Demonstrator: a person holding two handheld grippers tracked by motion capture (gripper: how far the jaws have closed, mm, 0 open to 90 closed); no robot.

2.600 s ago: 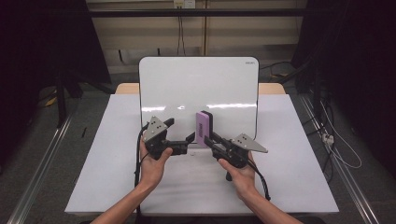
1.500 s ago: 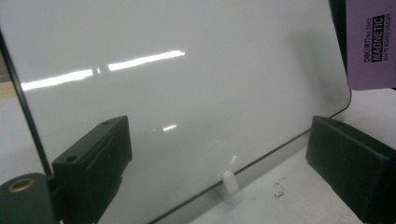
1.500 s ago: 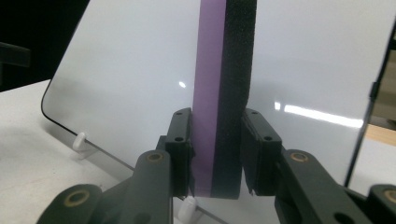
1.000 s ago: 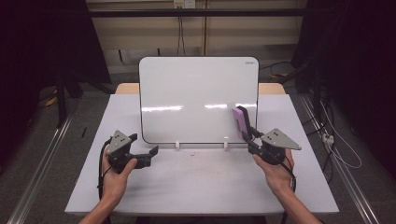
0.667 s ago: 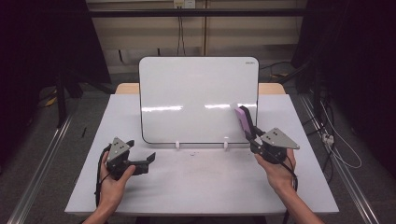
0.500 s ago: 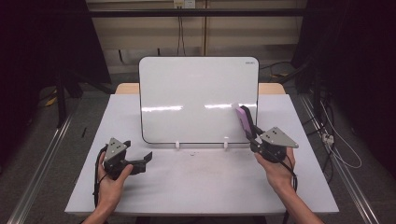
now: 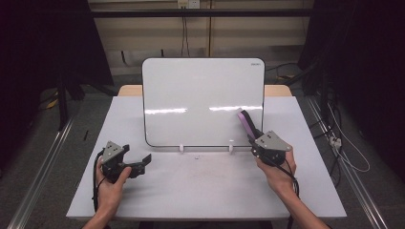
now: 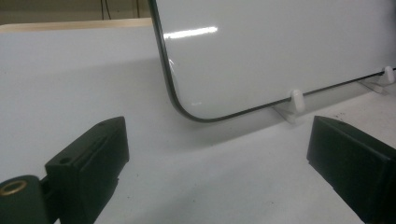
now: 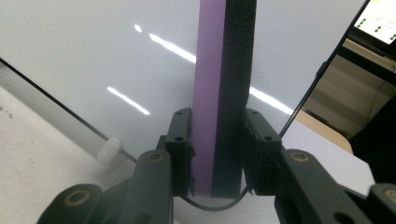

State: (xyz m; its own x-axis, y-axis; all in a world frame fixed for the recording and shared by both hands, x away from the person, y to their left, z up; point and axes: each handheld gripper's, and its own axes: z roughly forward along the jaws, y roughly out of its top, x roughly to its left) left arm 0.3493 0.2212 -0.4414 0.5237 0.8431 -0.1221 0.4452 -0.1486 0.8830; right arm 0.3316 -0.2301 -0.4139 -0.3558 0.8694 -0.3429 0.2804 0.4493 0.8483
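Eraser (image 9: pixel 219 93) is clamped between the jaws of the right gripper (image 7: pixel 253 138): purple body on one side, black felt on the other, long axis running up and away from the jaws. In the high view we see the eraser (image 7: pixel 247 124) tilted toward the lower right part of the whiteboard (image 7: pixel 203 100), close to its face; whether the felt touches the board we cannot tell. The board stands upright on two small white feet at the back of the surface (image 7: pixel 205 191), and its face looks clean, apart from reflected light.

The left gripper (image 7: pixel 141 164) rests low on the surface near the board's lower left corner (image 8: pixel 187 112), jaws spread wide and holding nothing.

We judge the step in hand to be bringing the eraser up to the board for wiping. The next move calls for us to turn the felt side flat against the face, press lightly, and sweep across it. Because the board merely stands on its feet, pressure should stay modest; the idle left gripper could brace the near edge if the board shifts.
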